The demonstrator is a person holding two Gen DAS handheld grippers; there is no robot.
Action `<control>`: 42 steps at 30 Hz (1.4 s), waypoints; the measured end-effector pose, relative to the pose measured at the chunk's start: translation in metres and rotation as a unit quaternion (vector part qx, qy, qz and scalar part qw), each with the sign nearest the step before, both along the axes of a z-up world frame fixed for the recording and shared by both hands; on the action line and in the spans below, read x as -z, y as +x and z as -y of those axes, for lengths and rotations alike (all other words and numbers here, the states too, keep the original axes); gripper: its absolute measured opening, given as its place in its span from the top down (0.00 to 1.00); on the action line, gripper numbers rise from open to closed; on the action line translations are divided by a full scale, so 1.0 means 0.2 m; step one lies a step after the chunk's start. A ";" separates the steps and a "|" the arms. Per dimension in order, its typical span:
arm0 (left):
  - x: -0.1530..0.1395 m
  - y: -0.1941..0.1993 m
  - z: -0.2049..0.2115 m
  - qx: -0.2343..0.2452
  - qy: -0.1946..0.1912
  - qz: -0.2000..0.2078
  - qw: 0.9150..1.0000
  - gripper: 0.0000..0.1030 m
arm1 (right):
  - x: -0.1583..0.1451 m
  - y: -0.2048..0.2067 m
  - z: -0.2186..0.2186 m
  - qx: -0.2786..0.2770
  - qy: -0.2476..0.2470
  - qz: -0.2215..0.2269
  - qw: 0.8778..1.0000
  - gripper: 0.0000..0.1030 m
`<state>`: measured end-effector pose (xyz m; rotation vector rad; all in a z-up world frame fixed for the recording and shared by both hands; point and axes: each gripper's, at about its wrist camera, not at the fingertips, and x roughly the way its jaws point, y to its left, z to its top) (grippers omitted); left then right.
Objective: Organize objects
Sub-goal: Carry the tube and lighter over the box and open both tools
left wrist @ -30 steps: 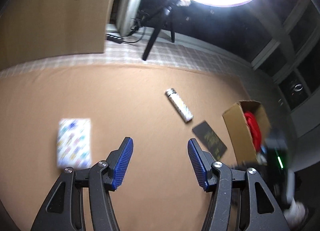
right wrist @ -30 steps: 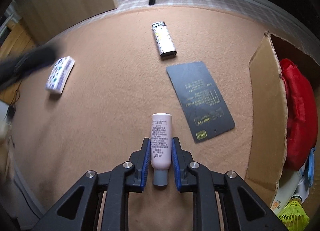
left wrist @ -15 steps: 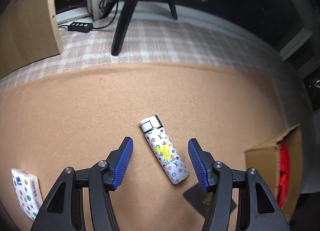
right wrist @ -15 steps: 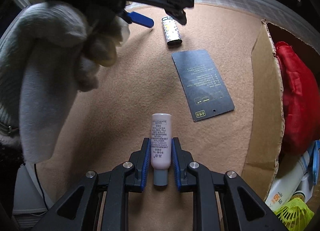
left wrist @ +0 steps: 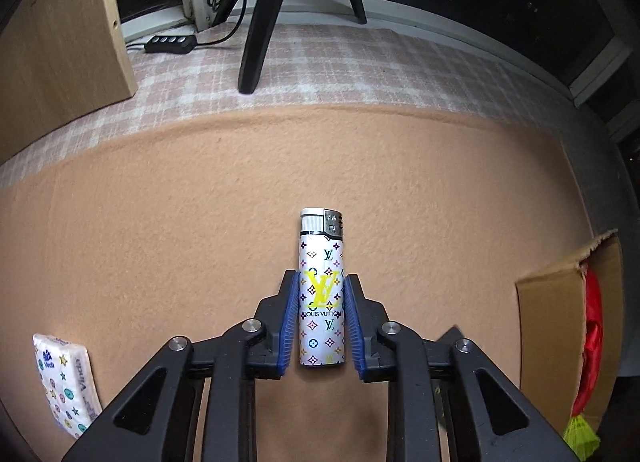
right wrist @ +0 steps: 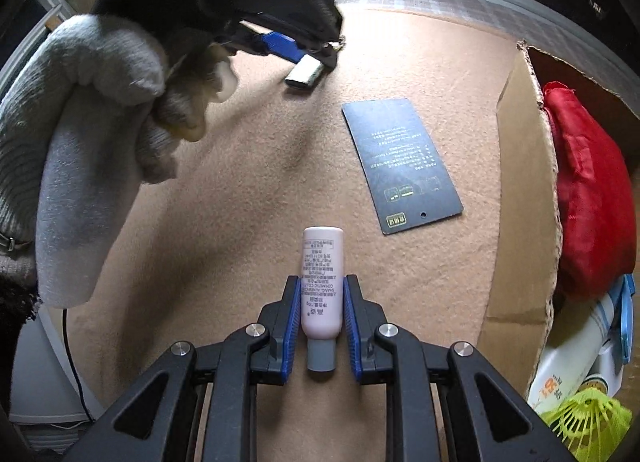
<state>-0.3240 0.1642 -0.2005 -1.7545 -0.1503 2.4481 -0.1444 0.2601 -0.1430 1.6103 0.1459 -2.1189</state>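
Observation:
A white lighter (left wrist: pixel 322 290) with a colourful monogram print lies on the tan mat (left wrist: pixel 180 222). My left gripper (left wrist: pixel 321 277) is closing, and its blue pads touch the lighter's two long sides. In the right wrist view that gripper (right wrist: pixel 298 50), held by a gloved hand (right wrist: pixel 100 110), covers all but the lighter's base (right wrist: pixel 305 76). My right gripper (right wrist: pixel 320 282) is shut on a small pink tube (right wrist: pixel 322 262) with a grey cap, just above the mat. The open cardboard box (right wrist: pixel 524 182) stands to the right.
A dark printed card (right wrist: pixel 400 162) lies flat between the lighter and the box. The box holds a red bag (right wrist: pixel 588 190), a white bottle (right wrist: pixel 572 358) and a green shuttlecock (right wrist: pixel 588 418). A tissue pack (left wrist: pixel 66 382) lies far left. Tripod legs (left wrist: pixel 260 22) and a wooden panel (left wrist: pixel 60 42) stand beyond the mat.
My left gripper swung over the mat and came down over the lighter, then its jaws closed onto the lighter's sides. The right gripper kept still with the pink tube.

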 end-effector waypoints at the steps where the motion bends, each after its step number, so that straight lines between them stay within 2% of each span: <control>1: 0.00 0.02 0.02 -0.001 0.005 0.000 1.000 0.77 | 0.00 0.01 0.00 0.000 0.001 -0.002 1.000 0.82; 7: -0.02 0.17 0.06 0.002 0.021 0.007 1.000 0.77 | -0.03 0.06 -0.03 0.014 -0.012 -0.007 1.000 0.82; 11: -0.05 0.29 0.08 0.007 0.026 0.003 1.000 0.77 | -0.10 0.09 -0.10 0.037 -0.042 -0.013 0.998 0.82; 16: -0.16 0.44 0.07 0.017 0.036 -0.012 0.999 0.77 | -0.20 0.11 -0.28 0.068 -0.084 -0.020 0.994 0.82; 20: -0.30 0.50 0.02 0.035 0.056 -0.033 0.997 0.77 | -0.31 0.03 -0.37 0.097 -0.110 -0.039 0.988 0.82; 24: -0.42 0.53 -0.13 0.066 0.076 -0.053 0.994 0.77 | -0.38 0.06 -0.54 0.131 -0.112 -0.065 0.983 0.82; 25: -0.44 0.54 -0.19 0.076 0.079 -0.058 0.992 0.77 | -0.40 0.15 -0.62 0.138 -0.109 -0.072 0.982 0.82; 30: -0.53 0.61 -0.47 0.128 0.095 -0.070 0.985 0.77 | -0.43 0.21 -0.87 0.180 -0.091 -0.092 0.975 0.82; 36: -0.52 0.65 -0.79 0.175 0.100 -0.065 0.977 0.77 | -0.40 0.24 -1.09 0.218 -0.077 -0.089 0.969 0.82; 42: -0.47 0.65 -1.00 0.197 0.091 -0.056 0.975 0.77 | -0.35 0.21 -1.17 0.229 -0.070 -0.083 0.967 0.82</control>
